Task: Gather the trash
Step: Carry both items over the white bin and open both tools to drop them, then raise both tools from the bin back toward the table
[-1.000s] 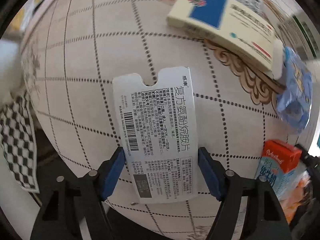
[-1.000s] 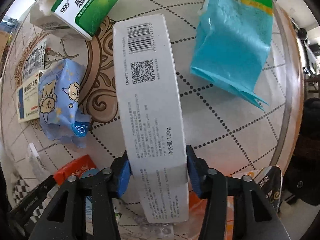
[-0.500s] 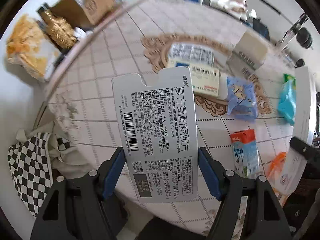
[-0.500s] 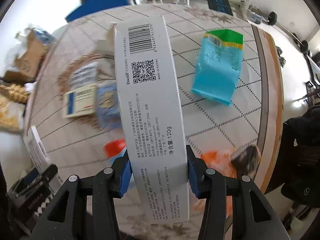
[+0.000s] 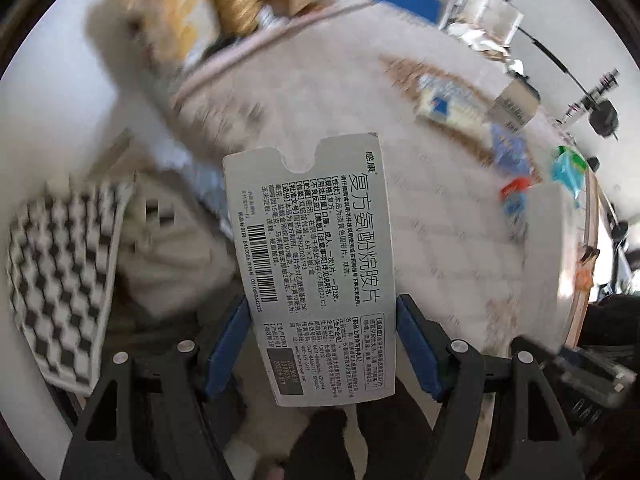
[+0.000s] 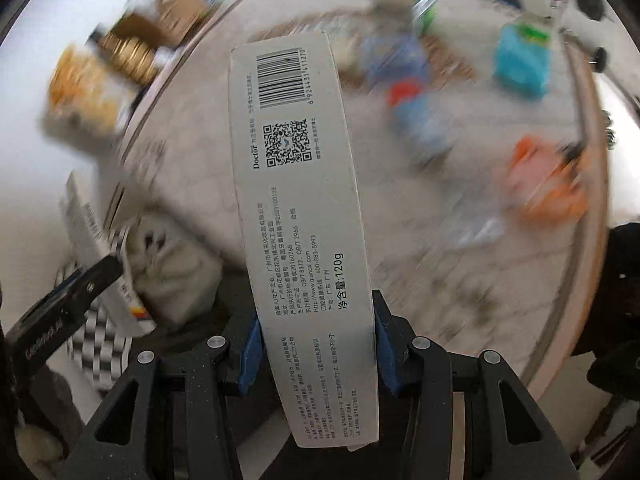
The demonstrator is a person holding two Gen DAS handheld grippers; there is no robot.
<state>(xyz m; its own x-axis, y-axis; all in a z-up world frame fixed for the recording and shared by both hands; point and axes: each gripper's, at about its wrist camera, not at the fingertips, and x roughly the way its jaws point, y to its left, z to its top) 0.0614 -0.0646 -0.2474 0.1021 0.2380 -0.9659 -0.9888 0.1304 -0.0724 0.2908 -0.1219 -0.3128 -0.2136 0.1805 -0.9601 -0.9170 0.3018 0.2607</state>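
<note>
My left gripper (image 5: pixel 322 336) is shut on a flat white medicine box (image 5: pixel 316 248) printed with black text and a barcode; its blue pads press both long edges. My right gripper (image 6: pixel 318 340) is shut on a long white toothpaste carton (image 6: pixel 300 200) with a barcode and a QR code. Both boxes hang in the air above the near left rim of the round table (image 5: pixel 460 240). In the right wrist view the left gripper and its box (image 6: pixel 92 264) show at the lower left. Other litter lies blurred on the table (image 6: pixel 460 264).
Blurred on the table are a teal bag (image 6: pixel 522 60), a red-capped blue carton (image 6: pixel 420 116), an orange wrapper (image 6: pixel 548 184) and a blue-and-cream box (image 5: pixel 448 104). A white bag (image 6: pixel 172 268) beside checkered cloth (image 5: pixel 60 276) sits below the rim. Cardboard boxes (image 6: pixel 168 12) stand beyond.
Both grippers have risen and pulled back from the table's middle toward its near left rim, each keeping its box. The table litter now looks smaller and farther; the bag and checkered cloth have come into view.
</note>
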